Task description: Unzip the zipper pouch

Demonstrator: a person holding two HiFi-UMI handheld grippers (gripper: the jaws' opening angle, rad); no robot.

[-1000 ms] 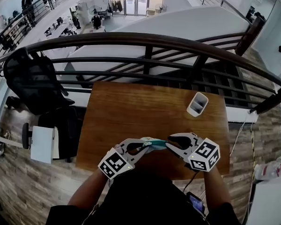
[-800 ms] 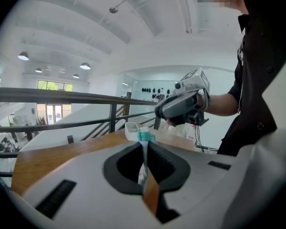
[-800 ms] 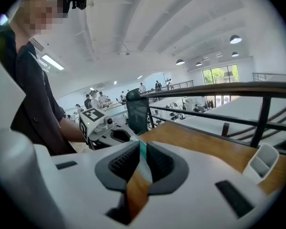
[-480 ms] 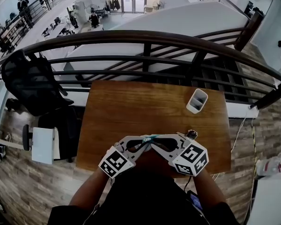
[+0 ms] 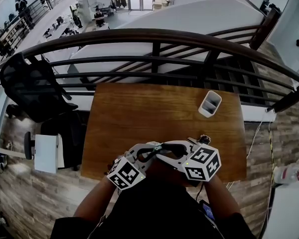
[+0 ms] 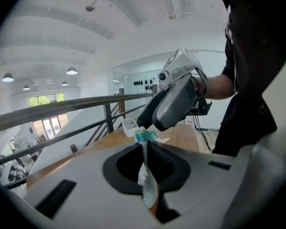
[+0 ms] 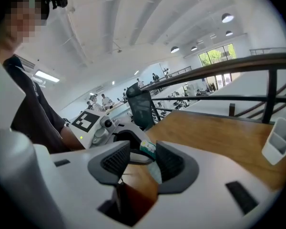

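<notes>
Head view shows the desk [image 5: 154,113], both grippers meeting over its near edge. Left gripper [image 6: 145,146] is clamped on the pouch [image 6: 147,182]. Right gripper [image 7: 143,148] is opening, with the pouch's teal end between its jaws. A cup [image 5: 210,104] stands near the far right corner.

I can read no words, numbers or brand names anywhere. The left marker cube [image 5: 125,173] and the right marker cube [image 5: 202,162] carry only black-and-white square patterns. A white packet [image 5: 291,174] on the floor may bear red print, too small to read.
</notes>
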